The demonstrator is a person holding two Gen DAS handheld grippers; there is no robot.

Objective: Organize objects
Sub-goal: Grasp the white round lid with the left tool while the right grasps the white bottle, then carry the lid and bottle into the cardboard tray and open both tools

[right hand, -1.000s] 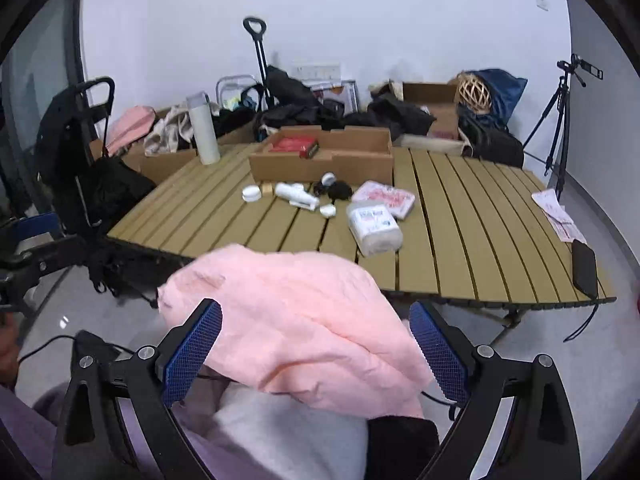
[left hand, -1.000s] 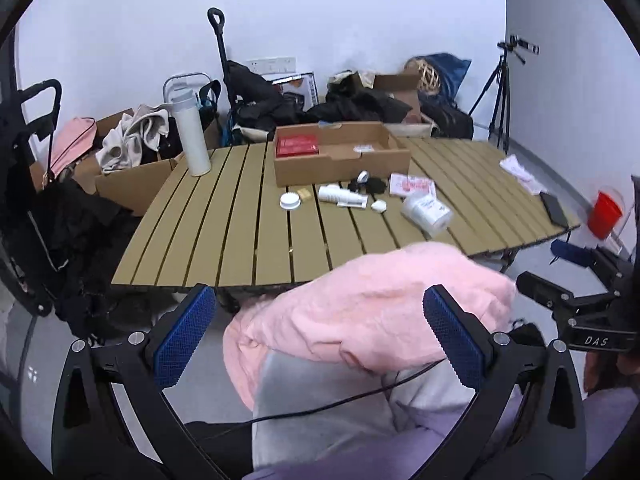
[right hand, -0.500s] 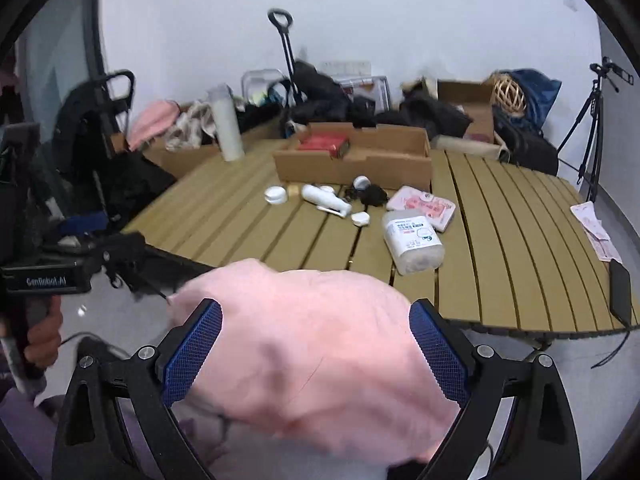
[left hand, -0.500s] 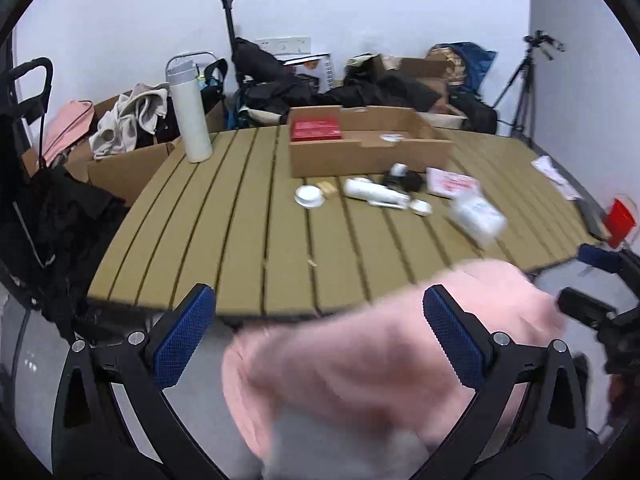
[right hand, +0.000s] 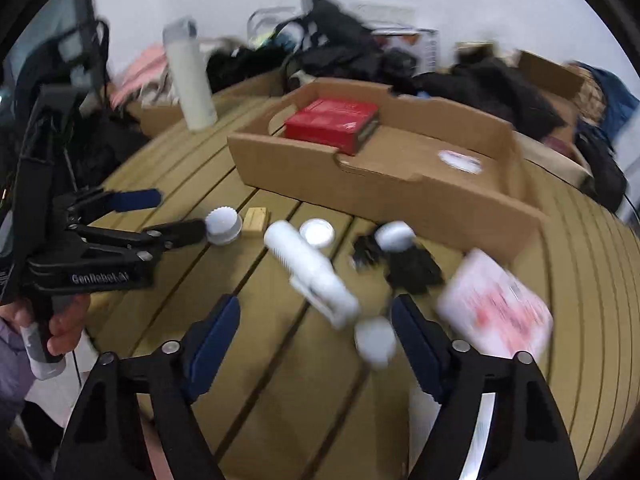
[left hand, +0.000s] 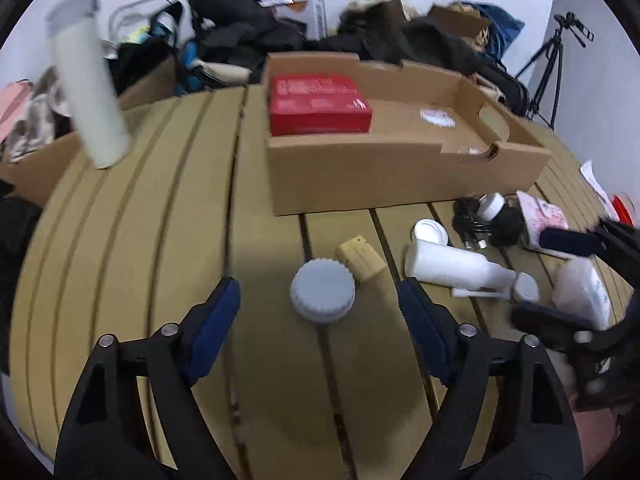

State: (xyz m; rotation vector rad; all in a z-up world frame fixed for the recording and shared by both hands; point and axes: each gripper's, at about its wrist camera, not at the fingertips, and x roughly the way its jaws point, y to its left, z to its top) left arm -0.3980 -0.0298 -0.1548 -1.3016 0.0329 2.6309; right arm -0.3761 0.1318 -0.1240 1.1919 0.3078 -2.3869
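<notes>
A cardboard tray on the slatted table holds a red box. In front of it lie a grey ribbed cap, a yellow block, a white bottle on its side, a small white lid, a black cable bundle and a pink packet. My left gripper is open, just short of the grey cap. My right gripper is open over the bottle's end.
A tall white flask stands at the table's far left. Dark bags, clothes and boxes crowd behind the table. A tripod stands at the far right. A round white cap lies by my right finger.
Both grippers have moved forward from above the pink cloth on the lap to low over the table, close to the small items. Both stay open.
</notes>
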